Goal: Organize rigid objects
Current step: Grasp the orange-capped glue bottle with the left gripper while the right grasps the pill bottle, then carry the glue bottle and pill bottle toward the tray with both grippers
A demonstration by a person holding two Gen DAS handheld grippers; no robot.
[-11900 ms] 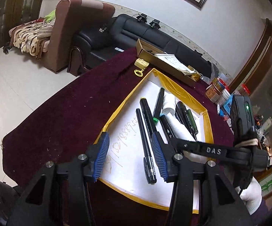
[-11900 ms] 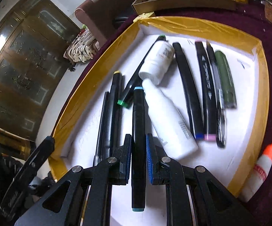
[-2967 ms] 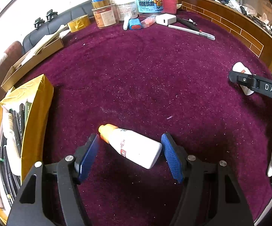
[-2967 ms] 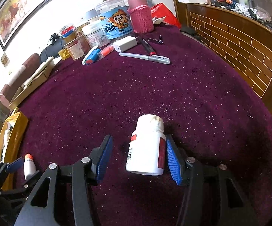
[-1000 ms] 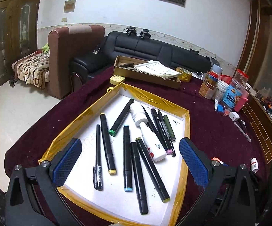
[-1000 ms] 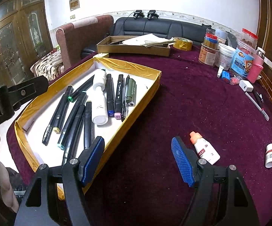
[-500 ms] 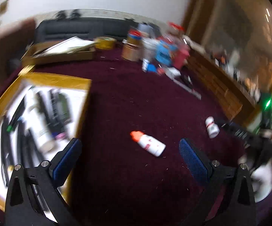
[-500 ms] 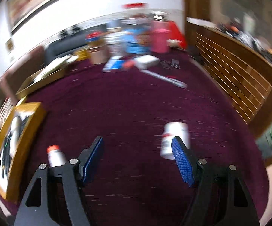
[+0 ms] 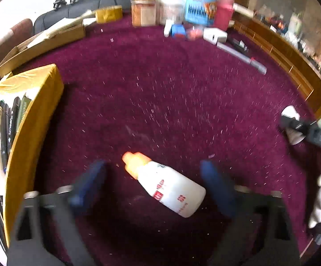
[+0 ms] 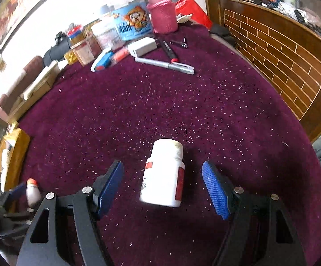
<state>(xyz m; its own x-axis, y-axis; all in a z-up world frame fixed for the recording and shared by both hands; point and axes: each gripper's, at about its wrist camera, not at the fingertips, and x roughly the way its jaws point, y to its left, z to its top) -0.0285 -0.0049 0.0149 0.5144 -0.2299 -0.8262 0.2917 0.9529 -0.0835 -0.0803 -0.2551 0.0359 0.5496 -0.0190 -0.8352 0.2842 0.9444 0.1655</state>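
Counter (image 10: 205,110) in maroon cloth, carrying everything. Tray (image 9: 34,119) edged in yellow tape at nine o'clock in the left view, one only, holding markers and a white bottle, the markers too blurred for a count. Two loose bottles on the cloth, well apart. Left hand-held gripper (image 9: 153,177) spread wide and released, straddling the orange-capped squeeze bottle (image 9: 167,186), lying on its side, cap toward ten o'clock, touching neither pad. Right hand-held gripper (image 10: 162,181) likewise released, pads apart either side of the white pill bottle (image 10: 163,174), lying with cap toward twelve o'clock. Step in hand, by judgement: lining up a grasp on each bottle. Next move likely calling for closing squarely across each body, lifting, then carrying toward the tray. One silver pen (image 10: 167,64) at twelve o'clock, beside jars and clutter.
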